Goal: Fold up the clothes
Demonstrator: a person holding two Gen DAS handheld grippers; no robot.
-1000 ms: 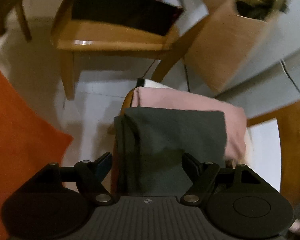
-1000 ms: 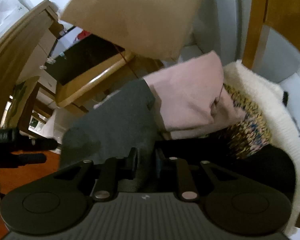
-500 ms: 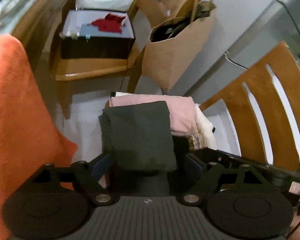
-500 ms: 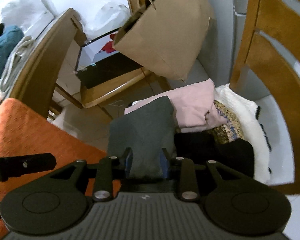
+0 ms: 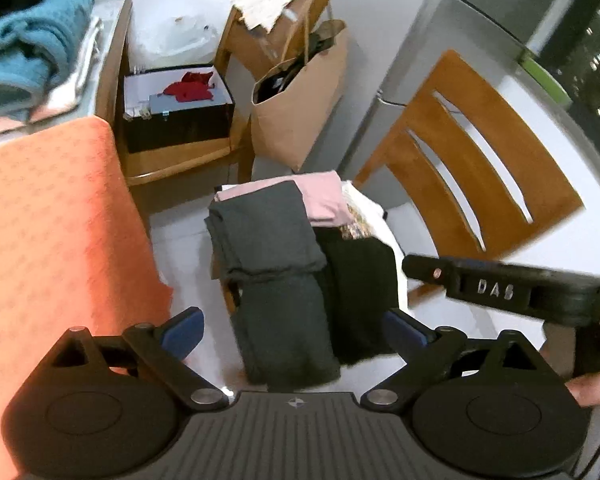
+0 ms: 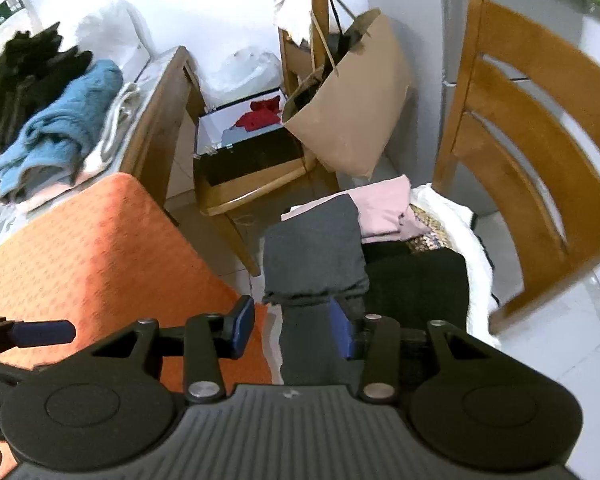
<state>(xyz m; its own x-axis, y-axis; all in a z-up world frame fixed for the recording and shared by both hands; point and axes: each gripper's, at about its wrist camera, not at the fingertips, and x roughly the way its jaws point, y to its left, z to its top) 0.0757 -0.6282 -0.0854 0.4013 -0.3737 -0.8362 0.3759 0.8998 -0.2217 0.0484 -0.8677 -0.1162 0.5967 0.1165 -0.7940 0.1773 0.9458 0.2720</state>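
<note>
A folded grey garment (image 5: pixel 268 236) (image 6: pixel 312 252) lies on top of a stack of folded clothes on a wooden chair (image 5: pixel 468 152) (image 6: pixel 532 160). Under and beside it are a pink garment (image 5: pixel 324 196) (image 6: pixel 384 208), a black one (image 5: pixel 360 280) (image 6: pixel 416 284) and a white knit (image 6: pixel 452 212). My left gripper (image 5: pixel 294 328) hangs well above the stack, its jaws opening wide with nothing between them. My right gripper (image 6: pixel 291 328) is also above the stack, jaws opening and empty. One of its fingers (image 5: pixel 480 284) reaches in from the right of the left wrist view.
An orange cloth (image 5: pixel 52 220) (image 6: pixel 100 256) covers the table at the left. Behind it lie a blue knit (image 5: pixel 32 52) (image 6: pixel 64 124) and dark clothes. A second chair holds a black box (image 5: pixel 180 120) (image 6: pixel 252 152); a brown paper bag (image 5: pixel 300 108) (image 6: pixel 352 104) stands beside it.
Both grippers have risen and drawn back from the stack, which now looks smaller and further below. The right jaws, nearly closed at the grey garment's edge, have spread; the left jaws widened.
</note>
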